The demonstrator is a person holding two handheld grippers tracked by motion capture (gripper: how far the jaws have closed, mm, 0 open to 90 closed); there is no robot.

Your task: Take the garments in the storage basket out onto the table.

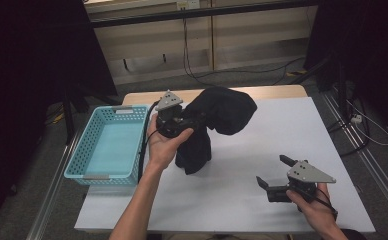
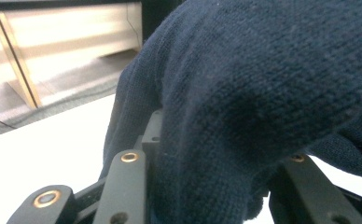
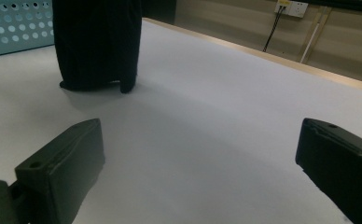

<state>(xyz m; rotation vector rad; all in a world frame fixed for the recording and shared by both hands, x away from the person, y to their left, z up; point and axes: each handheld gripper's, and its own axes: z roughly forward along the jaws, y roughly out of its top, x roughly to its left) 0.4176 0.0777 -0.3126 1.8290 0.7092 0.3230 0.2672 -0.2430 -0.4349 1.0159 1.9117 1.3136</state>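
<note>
A dark knitted garment (image 1: 217, 117) hangs bunched above the white table, its lower end (image 1: 194, 160) touching the surface. My left gripper (image 1: 184, 122) is shut on a thick fold of it, held up by the left hand beside the basket. In the left gripper view the navy knit (image 2: 263, 102) fills the space between the two black jaws. My right gripper (image 1: 272, 172) rests low at the front right of the table, open with nothing between its jaws. The right gripper view shows the garment's hanging end (image 3: 97, 46) on the table farther off.
A light blue perforated basket (image 1: 109, 145) stands at the table's left edge, nothing visible inside it. The white tabletop (image 1: 282, 130) spreads to the right and front. Cables lie on the floor behind the table.
</note>
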